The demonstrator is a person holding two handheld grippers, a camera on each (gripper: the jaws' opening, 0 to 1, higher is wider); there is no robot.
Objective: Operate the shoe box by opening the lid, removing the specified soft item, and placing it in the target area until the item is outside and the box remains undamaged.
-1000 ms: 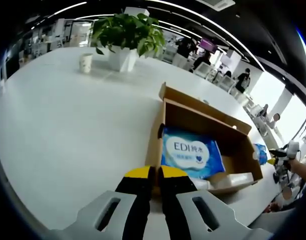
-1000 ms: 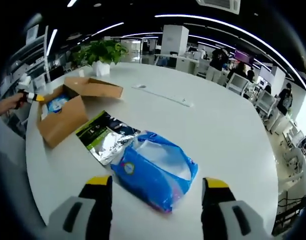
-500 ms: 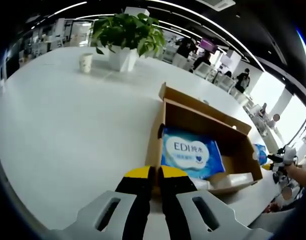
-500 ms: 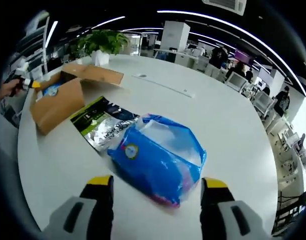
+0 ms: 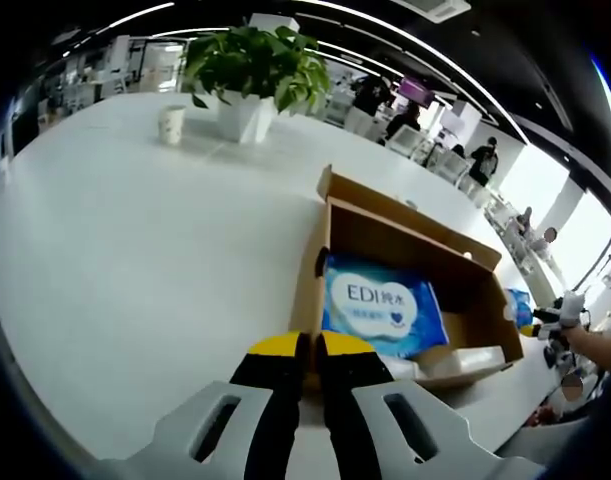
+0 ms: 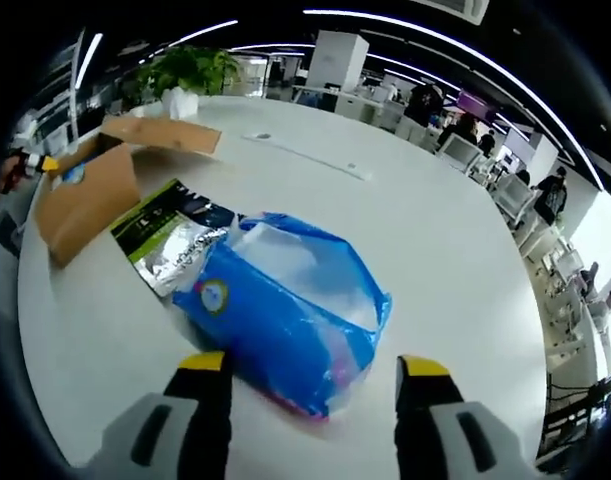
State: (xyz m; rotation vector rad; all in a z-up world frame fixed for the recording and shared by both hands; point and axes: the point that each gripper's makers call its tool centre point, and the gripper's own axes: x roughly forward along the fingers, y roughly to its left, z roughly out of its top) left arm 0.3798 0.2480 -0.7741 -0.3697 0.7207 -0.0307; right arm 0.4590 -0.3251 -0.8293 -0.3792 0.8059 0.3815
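An open cardboard shoe box (image 5: 465, 300) lies on the white table, lid flap folded back, with a blue-and-white soft wipes pack (image 5: 380, 305) inside. My left gripper (image 5: 309, 350) is shut at the box's near corner, nothing seen between its yellow-tipped jaws. In the right gripper view, a blue plastic soft pack (image 6: 285, 310) lies on the table just ahead of my open right gripper (image 6: 310, 370), reaching between its jaws. Beside it lies a green-and-silver foil pouch (image 6: 170, 240). The shoe box (image 6: 85, 185) sits far left there.
A potted plant (image 5: 250, 75) and a paper cup (image 5: 171, 125) stand at the table's far side. The right gripper (image 5: 560, 320) shows at the right edge, held by a hand. Office desks and people fill the background. The table edge (image 6: 45, 380) runs near left.
The right gripper view has closed in on the blue pack, which now looms larger and nearer the jaws. The left gripper view is unchanged.
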